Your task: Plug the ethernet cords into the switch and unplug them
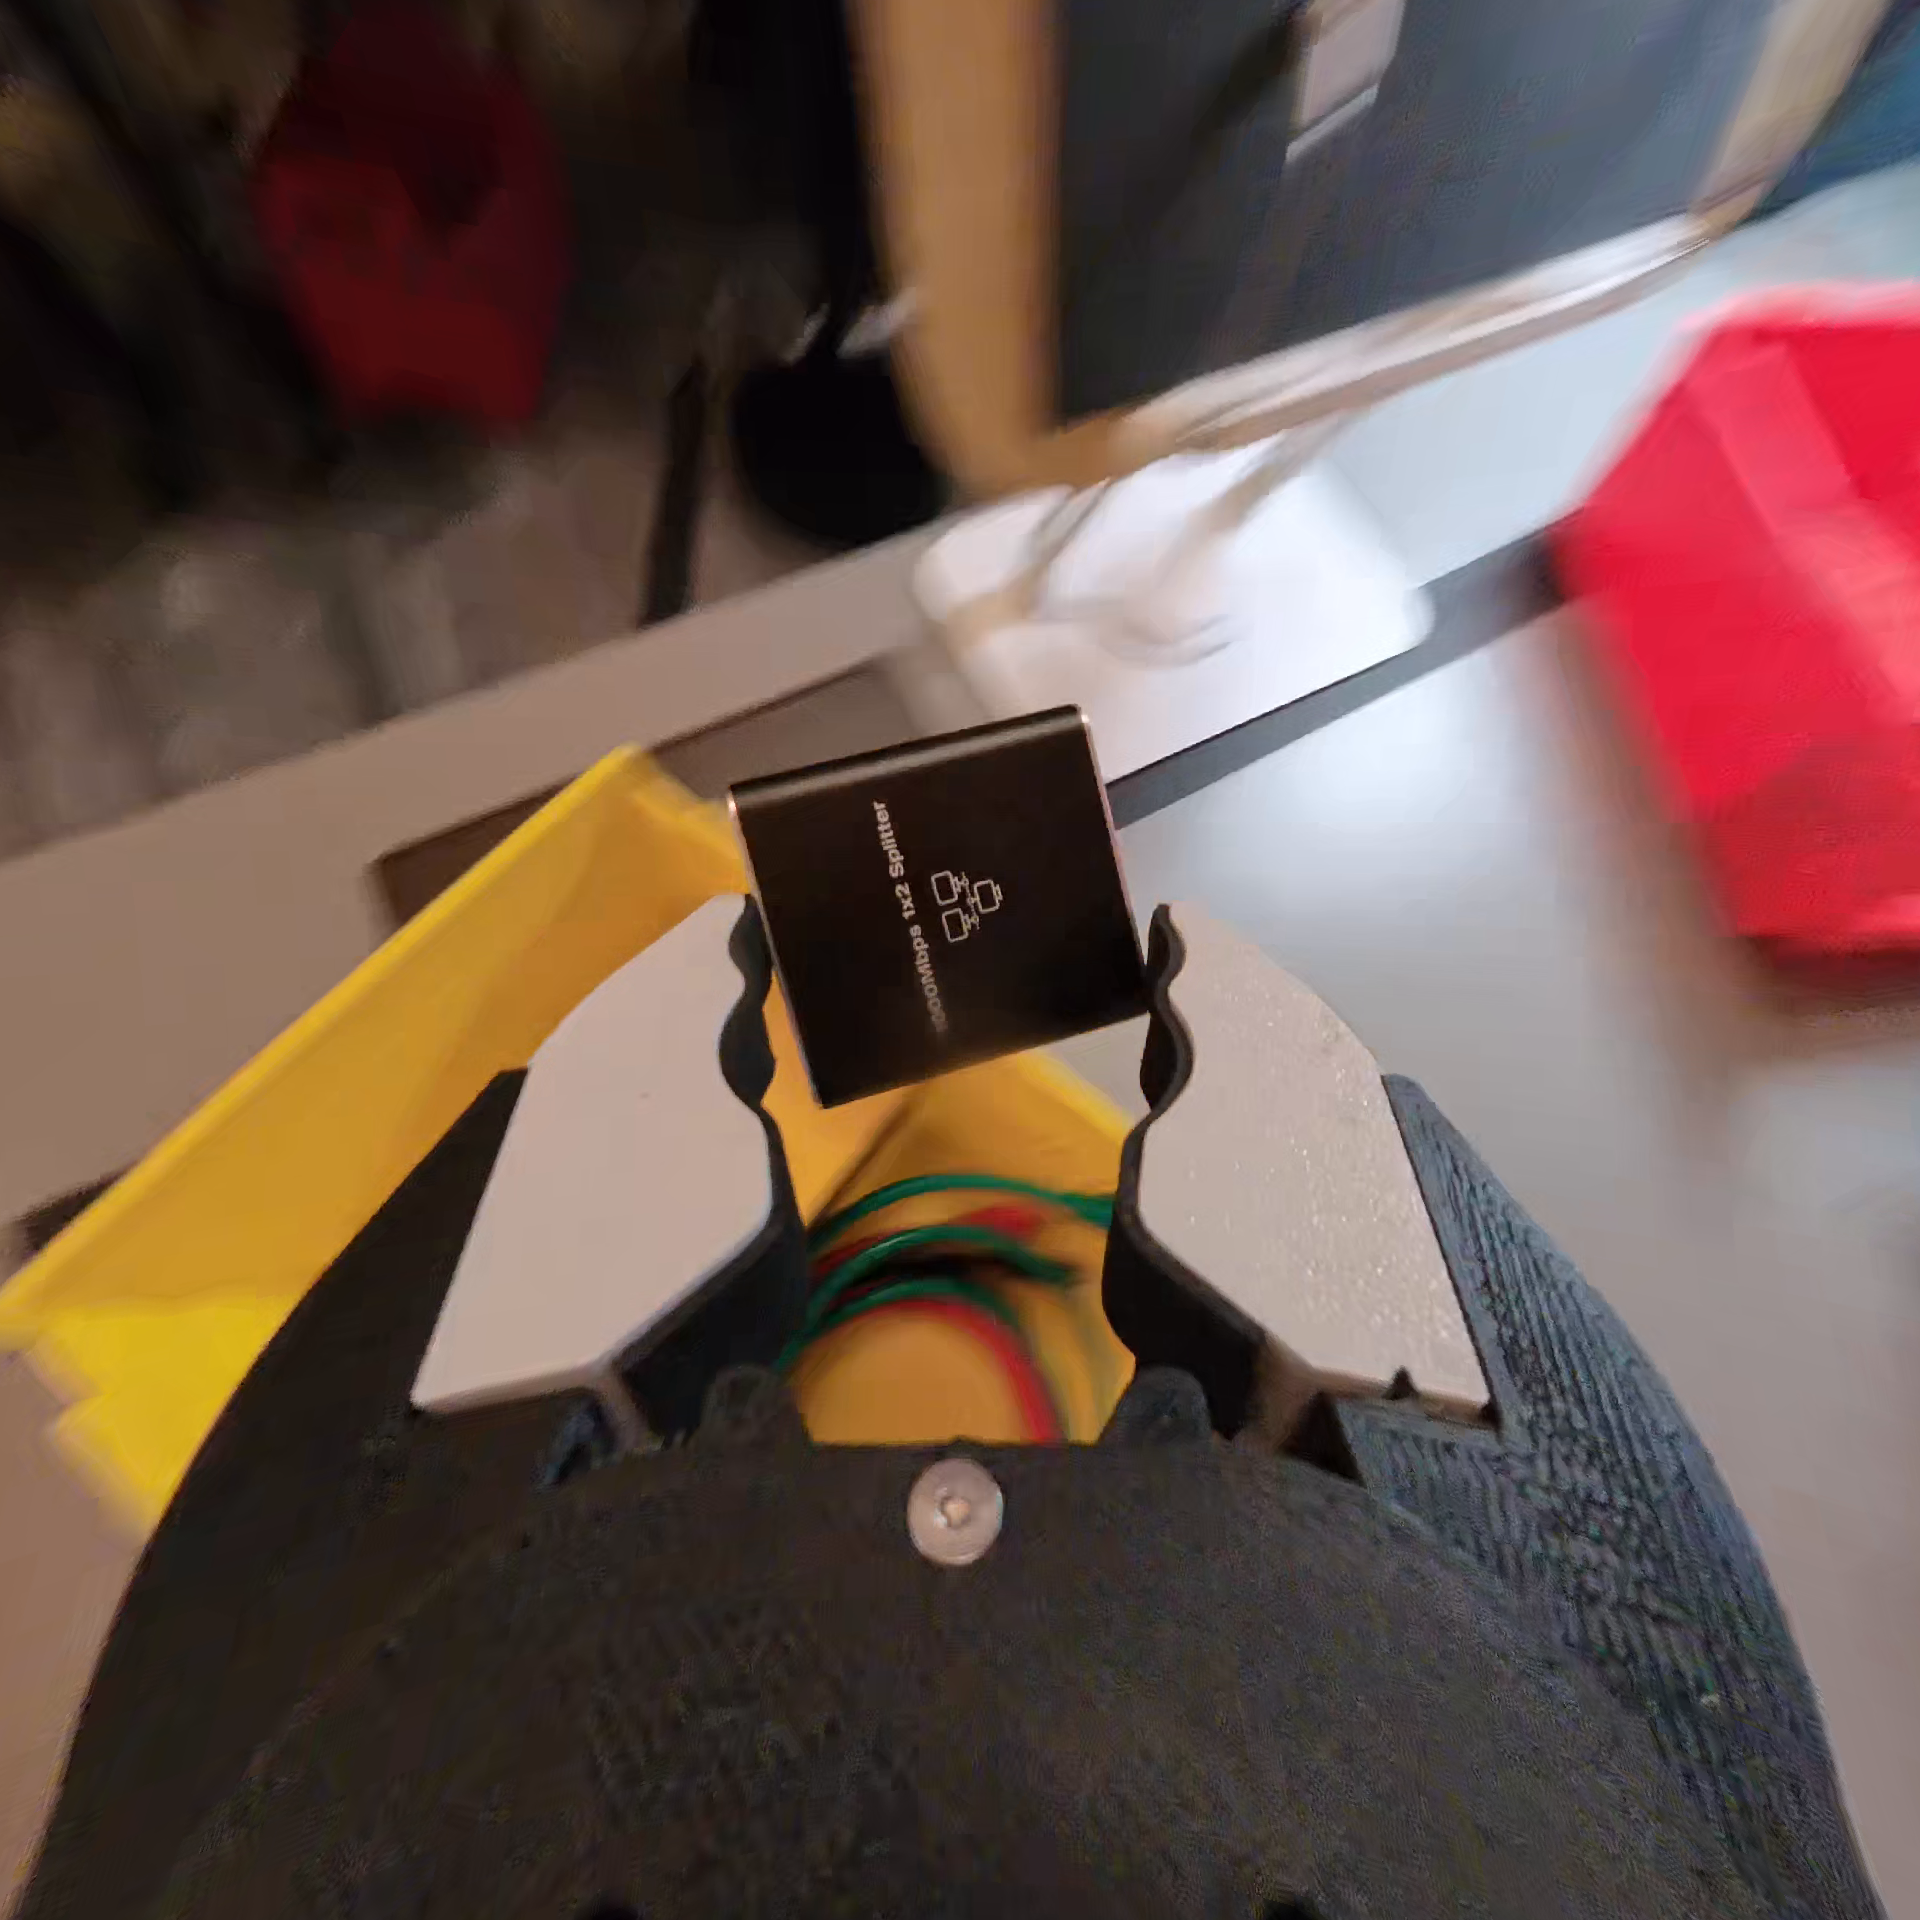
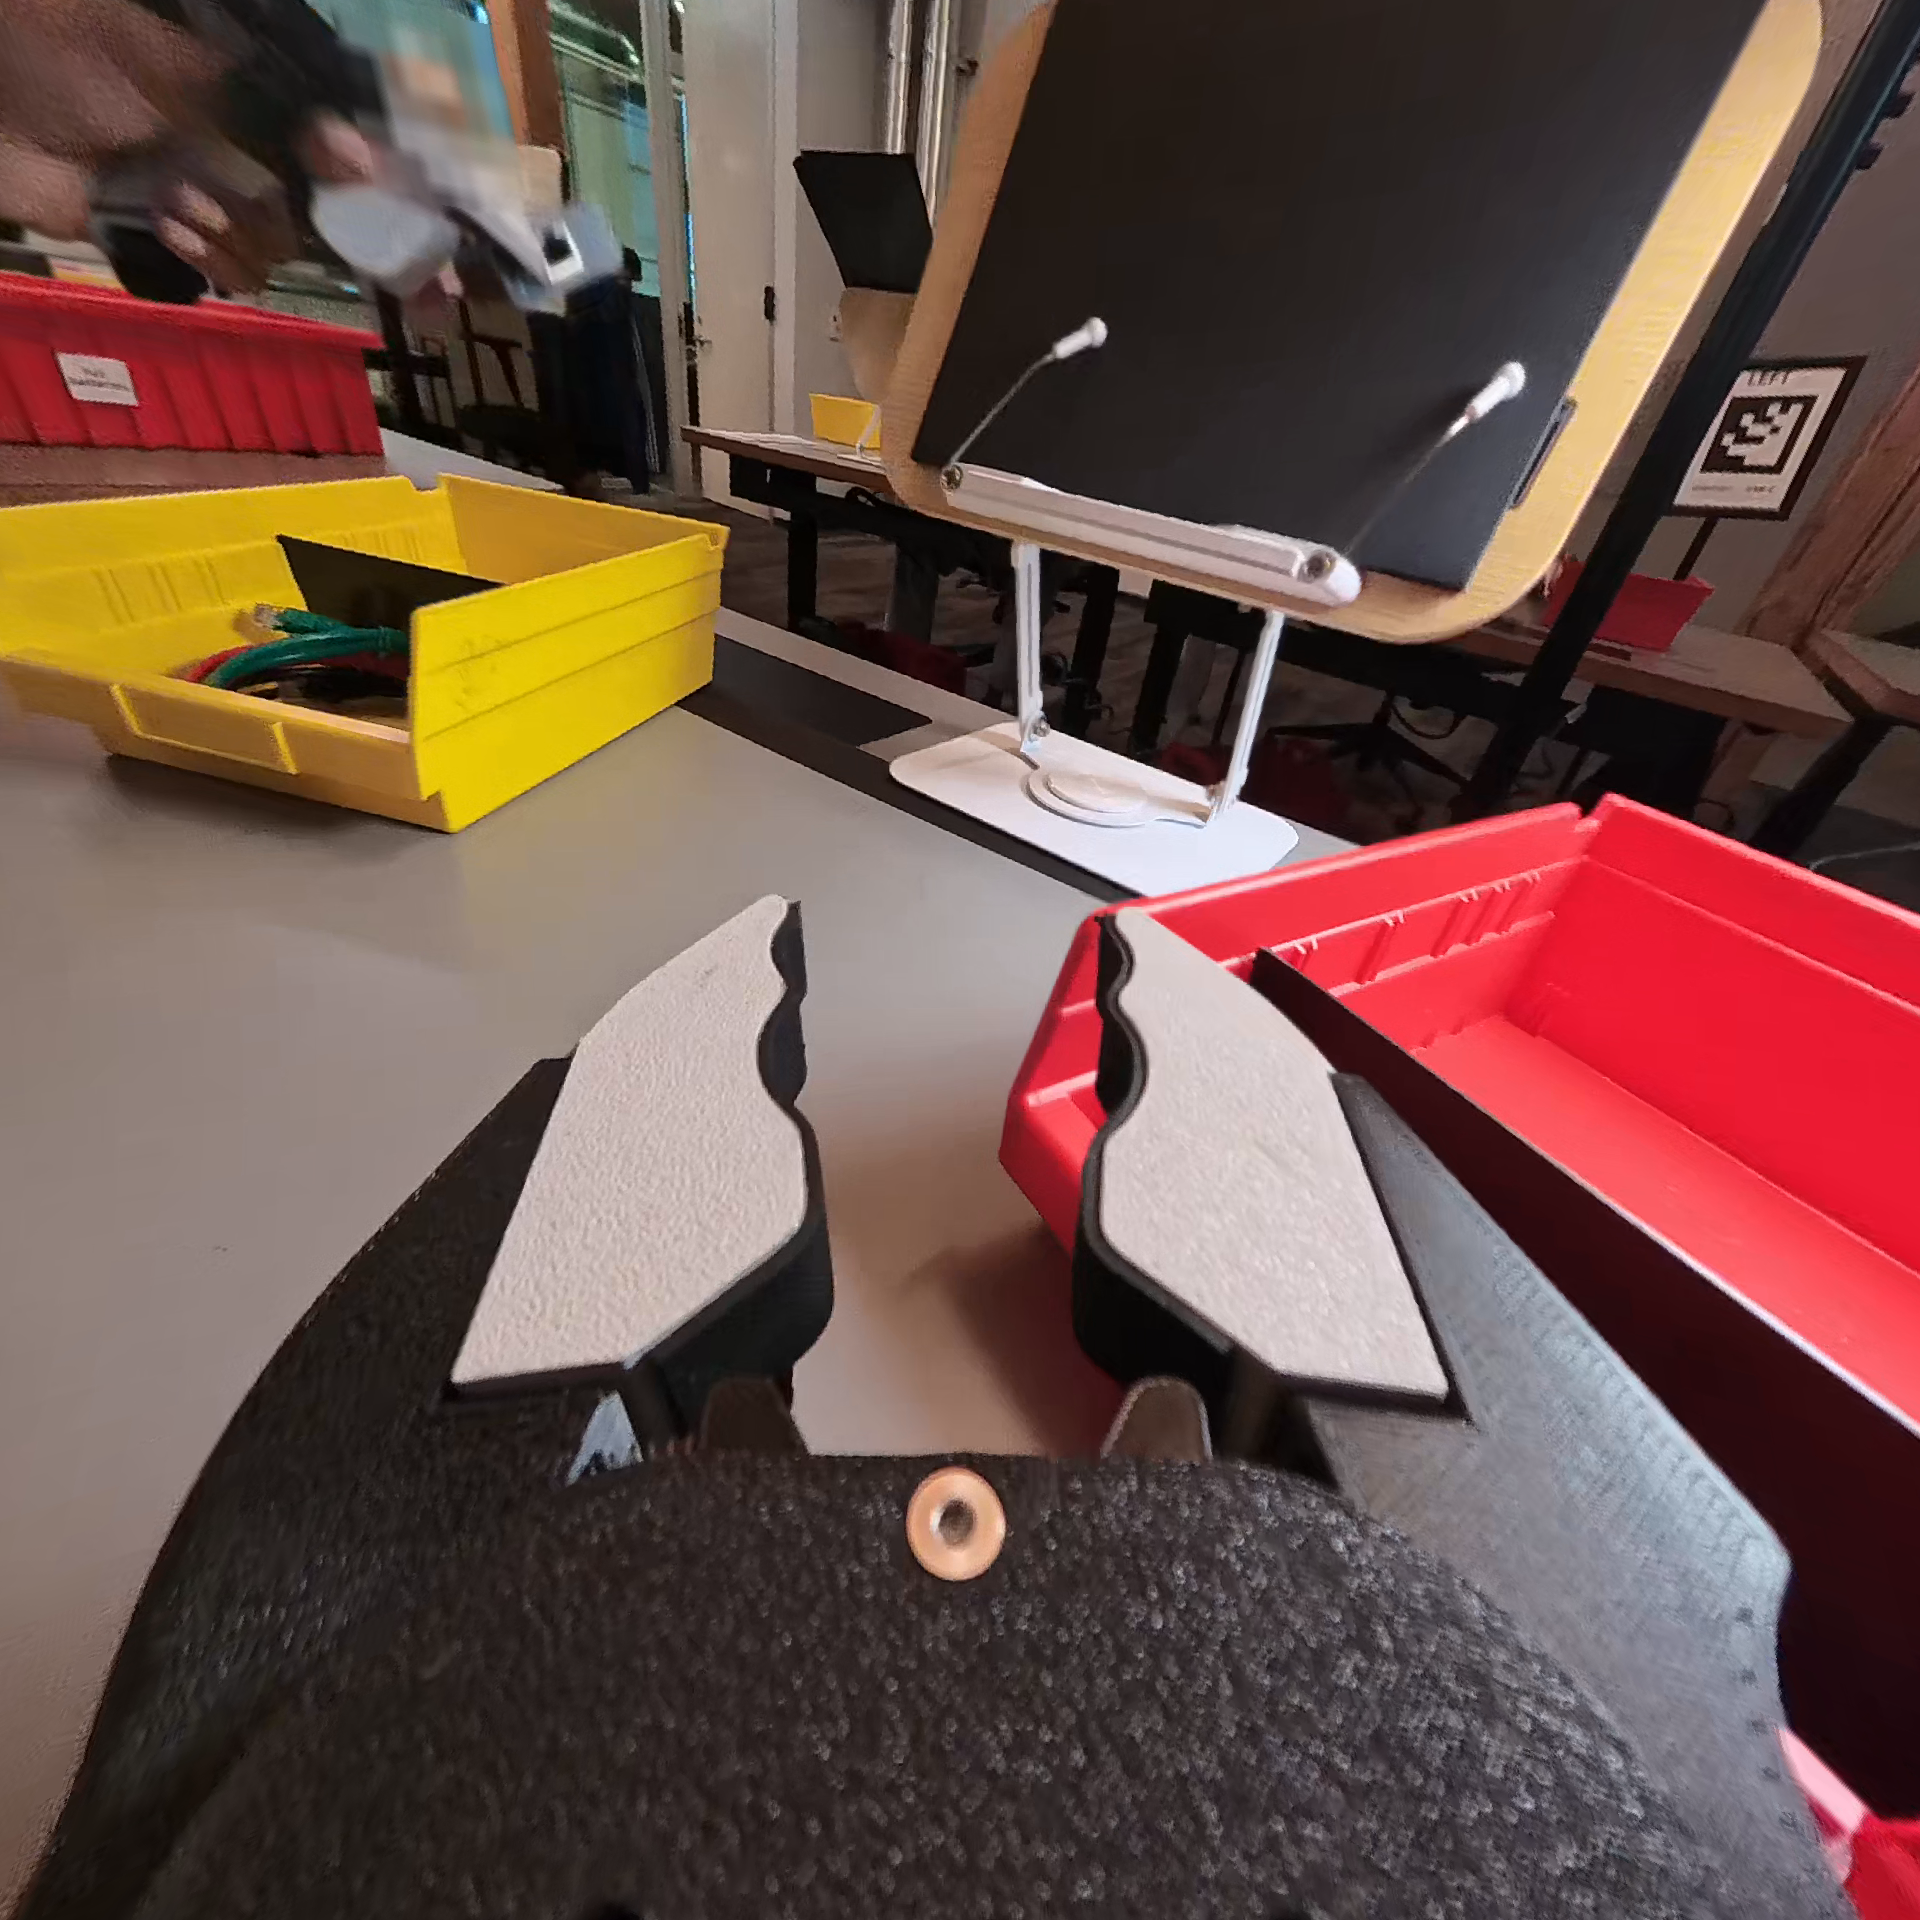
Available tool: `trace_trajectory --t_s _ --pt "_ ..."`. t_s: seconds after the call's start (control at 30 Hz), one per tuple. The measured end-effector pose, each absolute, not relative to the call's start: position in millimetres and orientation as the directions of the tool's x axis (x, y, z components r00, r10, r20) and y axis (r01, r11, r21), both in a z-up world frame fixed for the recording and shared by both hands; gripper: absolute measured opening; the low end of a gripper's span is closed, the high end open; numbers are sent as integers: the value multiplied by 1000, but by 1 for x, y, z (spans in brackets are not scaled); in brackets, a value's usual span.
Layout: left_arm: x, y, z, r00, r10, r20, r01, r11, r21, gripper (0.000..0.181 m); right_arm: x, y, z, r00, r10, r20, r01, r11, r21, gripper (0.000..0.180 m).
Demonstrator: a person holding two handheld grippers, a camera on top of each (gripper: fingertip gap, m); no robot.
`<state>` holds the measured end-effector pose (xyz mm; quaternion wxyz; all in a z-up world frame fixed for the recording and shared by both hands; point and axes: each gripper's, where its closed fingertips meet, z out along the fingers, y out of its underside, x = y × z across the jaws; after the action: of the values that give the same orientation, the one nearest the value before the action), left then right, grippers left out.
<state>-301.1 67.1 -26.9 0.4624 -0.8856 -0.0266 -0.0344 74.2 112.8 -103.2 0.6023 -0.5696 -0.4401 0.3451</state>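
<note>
My left gripper [image 1: 951, 935] is shut on a small black switch box [image 1: 925, 904] and holds it in the air above the yellow bin [image 1: 343, 1049]. Green and red ethernet cords [image 1: 935, 1247] lie coiled in that bin below the box. In the right wrist view the left gripper with the box [image 2: 457, 239] shows blurred at the top left, above the yellow bin [image 2: 561, 665] with the cords [image 2: 301, 655]. My right gripper [image 2: 951, 966] is open and empty, low over the grey table [image 2: 364, 987], next to the red bin [image 2: 1558, 1039].
A dark board on a white stand [image 2: 1101, 800] rises at the table's far edge between the two bins. The red bin [image 1: 1756, 665] is empty and has a black divider [image 2: 1455, 1081]. A second red bin [image 2: 187, 374] stands behind the yellow one. Some 40 centimetres of space lies between my two pairs of fingers.
</note>
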Motion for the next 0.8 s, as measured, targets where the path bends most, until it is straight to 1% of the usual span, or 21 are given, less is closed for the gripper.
trace_trajectory --t_s 0.07,0.17,0.23,0.33,0.43,0.5,0.57,0.67,0.73,0.8 --pt "-235 50 6 971 -174 163 82 -399 -913 70 69 106 -92 357 914 191 82 173 -982 53" --pt "-153 21 35 880 -414 232 137 -246 -959 70 49 83 -56 269 931 245 47 242 -969 53" --pt "-107 6 46 791 -562 242 151 -203 -967 70 29 58 -24 168 942 289 10 292 -956 53" --pt "-59 -8 53 671 -694 261 160 -208 -965 69 0 26 17 54 913 405 -28 406 -913 54" --pt "-38 -14 45 616 -738 277 142 -241 -960 69 -18 6 28 -40 884 466 -31 465 -885 56" --pt "-30 -17 31 585 -753 301 110 -294 -949 69 -22 2 14 -84 857 509 7 511 -859 60" --pt "-22 -18 18 542 -772 332 86 -342 -936 69 -22 4 -3 -85 815 572 43 577 -816 63" --pt "-7 -19 2 459 -795 397 61 -418 -907 69 -19 0 -19 -128 763 634 52 644 -763 65" --pt "4 -22 -9 392 -808 441 37 -465 -885 69 -18 -5 -19 -145 730 668 38 679 -734 66" --pt "14 -26 -18 330 -815 476 9 -502 -865 69 -16 -15 -17 -181 715 675 5 687 -727 68"
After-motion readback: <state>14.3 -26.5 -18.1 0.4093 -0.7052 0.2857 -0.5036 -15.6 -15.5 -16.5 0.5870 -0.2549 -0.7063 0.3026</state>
